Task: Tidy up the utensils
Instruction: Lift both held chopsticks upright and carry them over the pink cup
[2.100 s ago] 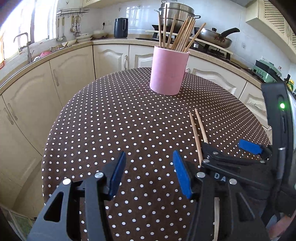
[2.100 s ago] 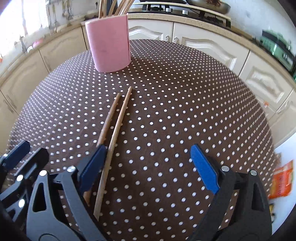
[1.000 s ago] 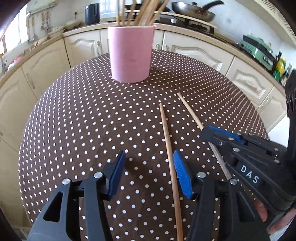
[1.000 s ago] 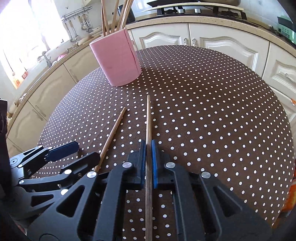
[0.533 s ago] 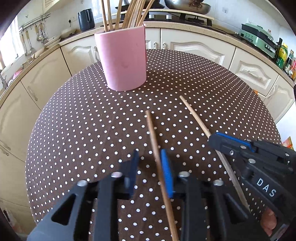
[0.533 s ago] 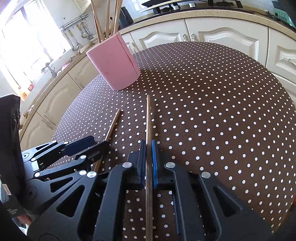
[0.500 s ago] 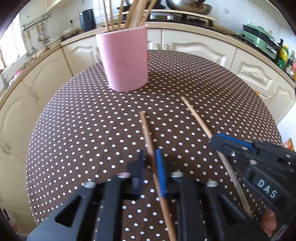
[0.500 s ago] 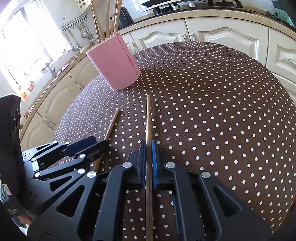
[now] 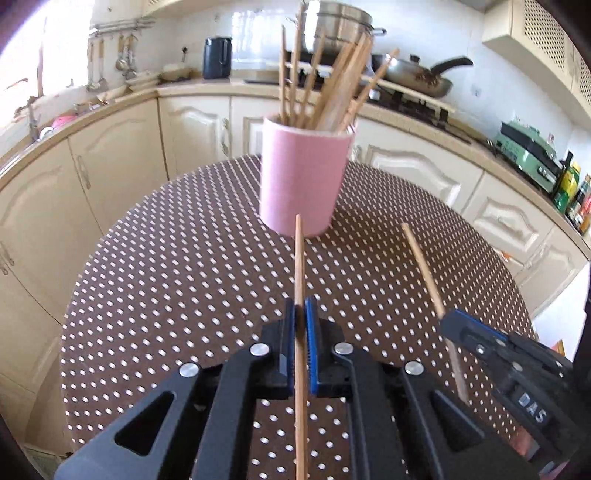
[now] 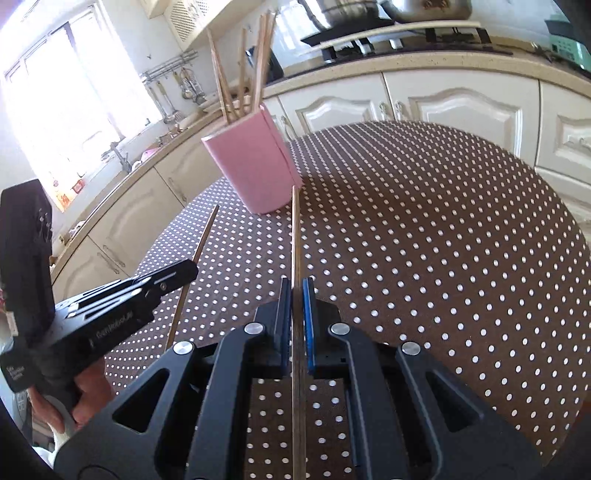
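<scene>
A pink holder [image 9: 303,177] with several wooden chopsticks stands at the far side of the round dotted table [image 9: 177,280]; it also shows in the right wrist view [image 10: 255,166]. My left gripper [image 9: 300,321] is shut on a wooden chopstick [image 9: 299,258], held above the table and pointing at the holder. My right gripper [image 10: 296,295] is shut on a second chopstick [image 10: 294,236], also lifted. In the left wrist view the right gripper [image 9: 465,332] and its chopstick [image 9: 424,269] are at the right. In the right wrist view the left gripper [image 10: 173,277] and its chopstick [image 10: 203,236] are at the left.
Cream kitchen cabinets [image 9: 110,158] curve round behind the table. A stove with a pot [image 9: 336,22] and a pan [image 9: 417,74] stands behind the holder. A black kettle [image 9: 217,57] and a green appliance [image 9: 524,155] sit on the counter.
My left gripper has shut on the chopstick that lay on the table and lifted it. Both grippers have risen with their chopsticks, tips closer to the pink holder.
</scene>
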Motion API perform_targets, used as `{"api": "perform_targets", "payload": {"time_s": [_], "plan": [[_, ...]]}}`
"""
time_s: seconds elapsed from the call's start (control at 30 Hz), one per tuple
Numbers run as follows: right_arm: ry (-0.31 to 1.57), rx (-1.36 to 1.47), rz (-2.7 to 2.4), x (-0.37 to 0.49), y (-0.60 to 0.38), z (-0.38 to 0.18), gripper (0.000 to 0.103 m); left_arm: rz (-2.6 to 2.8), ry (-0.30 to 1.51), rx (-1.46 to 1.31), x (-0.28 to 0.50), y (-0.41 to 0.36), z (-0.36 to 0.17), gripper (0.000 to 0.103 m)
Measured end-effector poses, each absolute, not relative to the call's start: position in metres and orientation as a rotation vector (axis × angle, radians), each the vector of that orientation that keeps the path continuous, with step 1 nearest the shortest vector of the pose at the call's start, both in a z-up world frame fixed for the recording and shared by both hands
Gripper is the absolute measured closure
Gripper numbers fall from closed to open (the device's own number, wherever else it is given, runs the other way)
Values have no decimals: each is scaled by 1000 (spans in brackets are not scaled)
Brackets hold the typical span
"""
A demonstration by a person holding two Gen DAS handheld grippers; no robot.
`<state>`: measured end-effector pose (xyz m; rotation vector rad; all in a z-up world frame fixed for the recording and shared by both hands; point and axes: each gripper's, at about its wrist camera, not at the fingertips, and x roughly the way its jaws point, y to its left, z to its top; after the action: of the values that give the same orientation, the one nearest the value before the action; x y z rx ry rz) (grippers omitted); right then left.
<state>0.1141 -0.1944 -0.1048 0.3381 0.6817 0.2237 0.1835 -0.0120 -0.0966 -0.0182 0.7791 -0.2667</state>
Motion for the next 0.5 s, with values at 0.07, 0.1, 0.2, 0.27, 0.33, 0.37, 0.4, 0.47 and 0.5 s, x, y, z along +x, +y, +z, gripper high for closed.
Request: {"api": "perform_targets", "payload": {"time_s": [0.07, 0.1, 0.2, 0.27, 0.33, 0.37, 0.4, 0.47, 0.5], "plan": [[638, 294, 226, 107, -187, -95, 96, -271, 746, -58, 181, -4, -88, 97], [615, 279, 223, 103, -185, -89, 96, -276, 732, -84, 181, 1, -84, 97], [562, 251, 220, 97, -180, -72, 96, -272, 684, -134, 175, 14, -68, 97], [518, 226, 209, 93, -178, -59, 96, -272, 658, -161, 174, 24, -59, 97], [493, 221, 216, 90, -174, -52, 96, -265, 633, -174, 175, 24, -53, 97], [484, 222, 215, 90, -173, -49, 96, -258, 623, -178, 174, 31, -51, 97], [477, 220, 209, 91, -171, -46, 96, -248, 610, -181, 174, 34, -48, 97], [457, 215, 195, 92, -169, -40, 96, -242, 589, -194, 176, 39, -41, 97], [440, 217, 192, 93, -167, -35, 96, -243, 579, -200, 176, 40, -37, 97]]}}
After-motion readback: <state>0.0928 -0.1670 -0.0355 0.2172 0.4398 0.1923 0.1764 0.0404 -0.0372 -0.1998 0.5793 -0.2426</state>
